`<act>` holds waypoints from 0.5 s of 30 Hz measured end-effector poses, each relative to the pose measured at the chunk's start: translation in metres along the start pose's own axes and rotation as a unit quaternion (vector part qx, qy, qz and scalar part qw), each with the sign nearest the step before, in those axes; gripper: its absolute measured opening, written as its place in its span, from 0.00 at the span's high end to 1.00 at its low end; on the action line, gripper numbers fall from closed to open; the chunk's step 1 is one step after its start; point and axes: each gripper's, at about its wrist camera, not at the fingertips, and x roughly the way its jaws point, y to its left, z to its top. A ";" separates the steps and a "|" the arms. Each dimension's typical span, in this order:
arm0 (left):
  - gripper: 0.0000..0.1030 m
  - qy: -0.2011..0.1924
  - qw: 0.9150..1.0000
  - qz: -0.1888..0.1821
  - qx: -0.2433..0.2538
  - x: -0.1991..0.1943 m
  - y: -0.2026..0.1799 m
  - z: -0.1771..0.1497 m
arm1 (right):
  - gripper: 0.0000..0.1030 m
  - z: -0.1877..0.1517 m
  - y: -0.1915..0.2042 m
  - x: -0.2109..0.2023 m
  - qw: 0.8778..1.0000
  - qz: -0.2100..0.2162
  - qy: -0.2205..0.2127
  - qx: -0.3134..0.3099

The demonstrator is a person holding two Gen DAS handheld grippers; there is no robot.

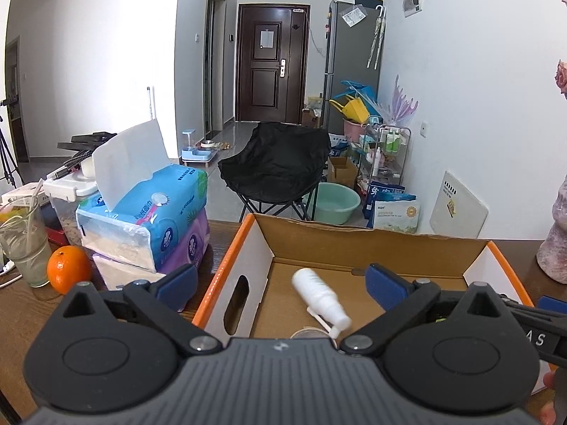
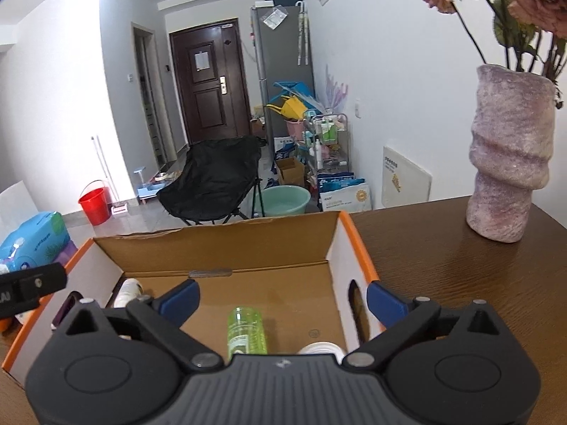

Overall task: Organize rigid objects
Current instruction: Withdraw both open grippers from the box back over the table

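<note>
An open cardboard box (image 1: 264, 248) with orange edges and white outer walls sits on a brown wooden table; the right wrist view shows the same box (image 2: 340, 244). A white spray bottle (image 1: 320, 295) lies on its side on the box floor, below and between the blue pads of my left gripper (image 1: 281, 283), which stands open and empty. A clear green bottle (image 2: 246, 329) lies in the box under my right gripper (image 2: 281, 299), also open with nothing in it. A white bottle (image 2: 128, 292) lies at the box's left wall and a white round lid (image 2: 320, 349) near its front.
Stacked tissue packs (image 1: 149, 219), an orange (image 1: 67, 272) and a glass (image 1: 23, 244) stand left of the box. A pink vase (image 2: 510, 163) with dried flowers stands at the table's right. Beyond the table are a black folding chair (image 1: 276, 163) and a green basin (image 1: 333, 202).
</note>
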 end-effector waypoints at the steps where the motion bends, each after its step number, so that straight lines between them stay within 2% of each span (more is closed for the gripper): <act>1: 0.00 -0.001 1.000 0.000 0.000 -0.001 -0.001 -0.001 | 0.02 0.000 -0.002 -0.001 1.000 0.000 0.000 0.003; 15: 0.00 -0.001 1.000 -0.010 0.006 -0.015 -0.001 -0.006 | 0.02 -0.002 -0.013 -0.014 1.000 0.003 -0.005 -0.005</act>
